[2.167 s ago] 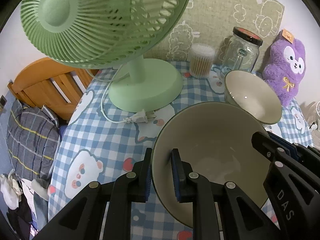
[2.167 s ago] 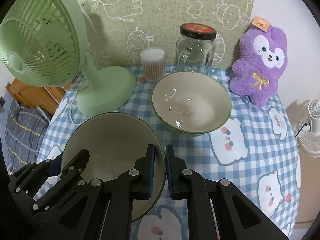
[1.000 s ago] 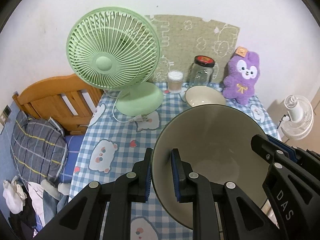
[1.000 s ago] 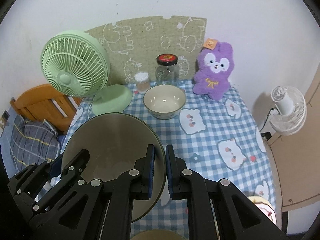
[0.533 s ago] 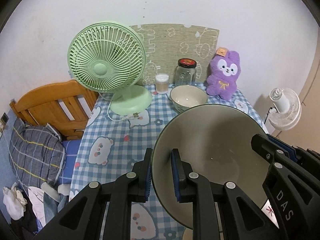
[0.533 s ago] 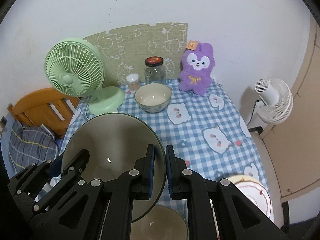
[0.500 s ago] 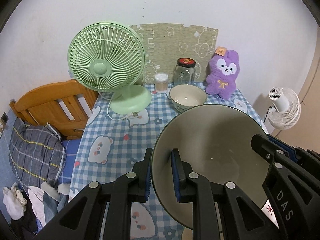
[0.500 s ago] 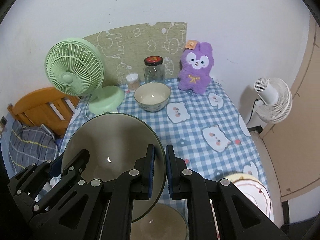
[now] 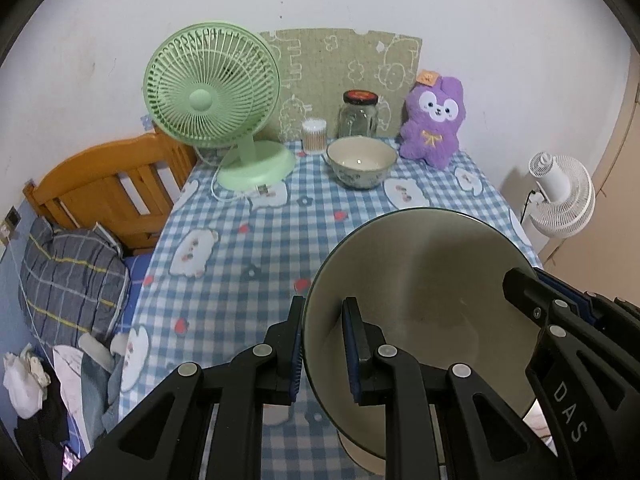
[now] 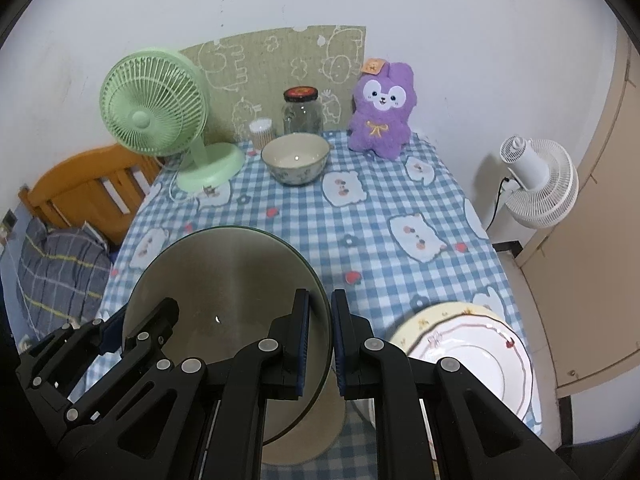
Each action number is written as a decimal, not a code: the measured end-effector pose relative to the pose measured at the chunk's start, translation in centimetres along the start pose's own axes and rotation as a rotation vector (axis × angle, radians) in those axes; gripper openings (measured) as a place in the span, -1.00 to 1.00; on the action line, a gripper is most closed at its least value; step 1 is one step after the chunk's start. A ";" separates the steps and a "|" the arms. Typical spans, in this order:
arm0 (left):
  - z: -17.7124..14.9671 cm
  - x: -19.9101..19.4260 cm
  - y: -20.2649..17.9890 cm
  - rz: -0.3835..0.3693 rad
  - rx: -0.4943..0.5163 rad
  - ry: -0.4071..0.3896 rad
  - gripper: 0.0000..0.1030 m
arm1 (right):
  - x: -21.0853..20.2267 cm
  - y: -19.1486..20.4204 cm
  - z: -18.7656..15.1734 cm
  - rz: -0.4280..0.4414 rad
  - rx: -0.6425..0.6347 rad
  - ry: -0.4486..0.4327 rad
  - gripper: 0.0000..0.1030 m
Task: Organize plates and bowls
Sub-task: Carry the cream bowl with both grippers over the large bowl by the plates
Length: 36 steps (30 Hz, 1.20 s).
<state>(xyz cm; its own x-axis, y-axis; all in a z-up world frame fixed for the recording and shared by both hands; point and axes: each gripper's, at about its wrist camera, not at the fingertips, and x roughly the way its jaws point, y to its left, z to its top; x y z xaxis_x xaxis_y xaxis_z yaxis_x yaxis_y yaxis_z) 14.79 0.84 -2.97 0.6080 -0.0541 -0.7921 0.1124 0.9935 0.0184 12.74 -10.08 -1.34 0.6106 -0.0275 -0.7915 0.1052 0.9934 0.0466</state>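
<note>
- My left claw (image 9: 322, 344) is clamped on the near rim of the big bowl (image 9: 424, 304); my right claw (image 10: 320, 340) pinches the opposite rim.
- I hold the bowl tilted, clear of the table (image 10: 360, 232), near the plate (image 10: 468, 352).
- A second bowl (image 10: 304, 440) seems to sit right under it.
- Left, I judge: set this bowl down, then deal with the small bowl (image 10: 296, 158) beyond the plate, by the fan (image 10: 154, 120).

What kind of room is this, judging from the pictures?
Most likely a bedroom or small living room at home. A wooden bed frame with a pillow stands beside a table with a checked cloth, and a plush toy and a green fan sit on it.
</note>
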 end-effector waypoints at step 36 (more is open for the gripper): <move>-7.9 4.4 -2.3 0.044 -0.059 0.118 -0.70 | 5.7 -2.2 -6.9 0.038 -0.025 0.135 -0.73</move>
<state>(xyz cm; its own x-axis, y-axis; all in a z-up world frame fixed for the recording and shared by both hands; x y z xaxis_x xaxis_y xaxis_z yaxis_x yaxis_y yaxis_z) 10.96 -0.91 -11.32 0.5146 -0.0021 -0.8574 0.0395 0.9990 0.0213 10.64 -11.62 -10.17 0.5021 0.0241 -0.8645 0.0635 0.9959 0.0646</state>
